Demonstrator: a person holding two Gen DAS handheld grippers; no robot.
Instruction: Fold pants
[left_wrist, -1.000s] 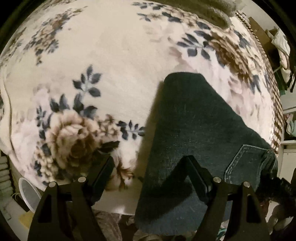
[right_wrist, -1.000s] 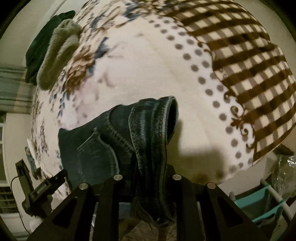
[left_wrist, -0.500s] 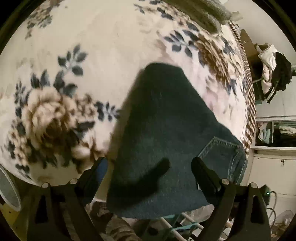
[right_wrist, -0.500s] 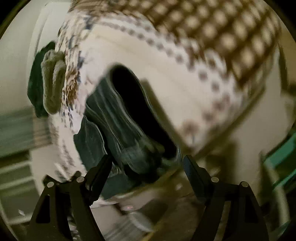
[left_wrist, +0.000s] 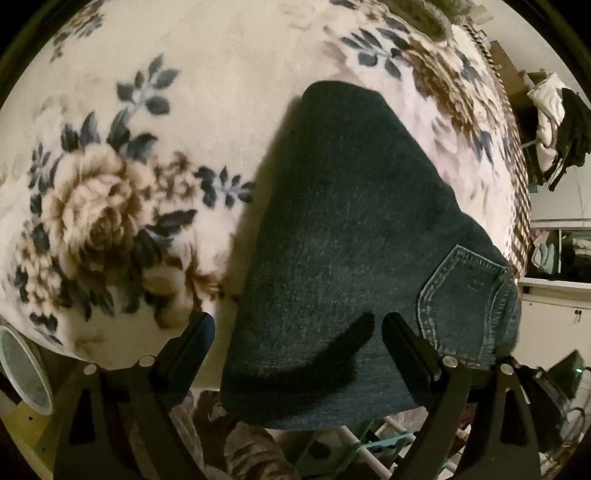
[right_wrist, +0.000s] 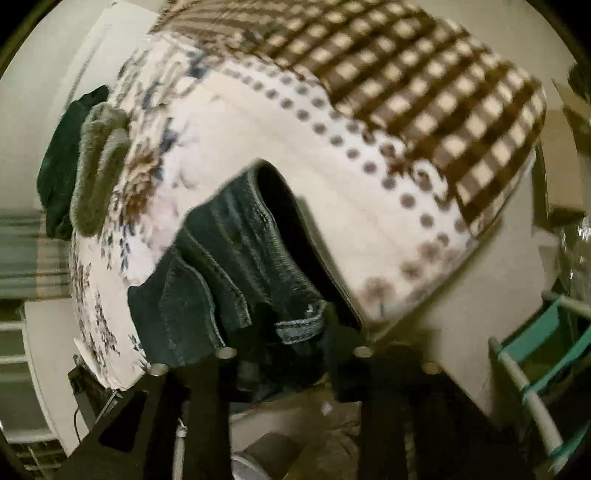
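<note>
Left gripper (left_wrist: 297, 332) spread above folded pants (left_wrist: 351, 240); right gripper (right_wrist: 291, 343) pinching their waistband (right_wrist: 280, 236).
You hold the waistband, likely to square the fold on the blanket (left_wrist: 203, 74).

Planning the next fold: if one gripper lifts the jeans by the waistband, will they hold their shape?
Probably not: the jeans drape limply over the bed edge. The waistband looks thicker, likely stiffer. The fleecy blanket may drag on them.

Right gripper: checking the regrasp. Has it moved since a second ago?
Yes. The right gripper swung rightward: against the checked blanket border, the jeans waistband now lies slanted.
</note>
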